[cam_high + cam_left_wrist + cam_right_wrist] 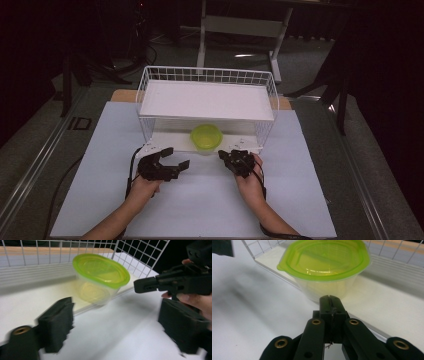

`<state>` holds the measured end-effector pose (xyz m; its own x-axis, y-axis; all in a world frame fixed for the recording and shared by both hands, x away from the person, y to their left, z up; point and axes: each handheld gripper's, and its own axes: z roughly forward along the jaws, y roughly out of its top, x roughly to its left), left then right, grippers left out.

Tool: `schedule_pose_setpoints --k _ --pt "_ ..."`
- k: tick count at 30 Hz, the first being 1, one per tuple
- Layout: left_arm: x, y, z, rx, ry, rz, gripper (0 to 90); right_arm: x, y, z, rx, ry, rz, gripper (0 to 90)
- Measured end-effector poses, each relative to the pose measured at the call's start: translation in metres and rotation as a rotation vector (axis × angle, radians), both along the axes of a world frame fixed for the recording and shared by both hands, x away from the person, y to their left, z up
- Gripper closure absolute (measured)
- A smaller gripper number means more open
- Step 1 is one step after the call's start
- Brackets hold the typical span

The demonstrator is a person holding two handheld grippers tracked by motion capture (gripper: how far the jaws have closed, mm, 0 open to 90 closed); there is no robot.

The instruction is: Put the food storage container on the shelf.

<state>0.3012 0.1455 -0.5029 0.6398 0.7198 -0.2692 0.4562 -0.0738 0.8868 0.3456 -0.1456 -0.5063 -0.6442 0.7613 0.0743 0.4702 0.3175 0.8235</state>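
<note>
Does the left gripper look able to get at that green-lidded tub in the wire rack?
Probably yes: the left gripper is open, the tub sits at the rack's open front, nothing between them.

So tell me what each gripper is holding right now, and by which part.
Nothing is held. The left gripper stands open with bare table between its jaws. The right gripper is shut on nothing, its tips just short of the tub on the rack's lower shelf.
</note>
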Motion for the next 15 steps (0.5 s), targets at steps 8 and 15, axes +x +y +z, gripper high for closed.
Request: schedule_pose_setpoints --k 8,15 --pt "-0.009 0.004 -0.006 0.004 -0.077 0.036 1.2 0.007 0.013 -0.006 0.004 0.025 0.009 89.9" --pt "-0.011 0.007 -0.007 0.012 -0.091 0.05 1.2 0.012 0.031 -0.009 0.008 0.033 0.024 90.0"
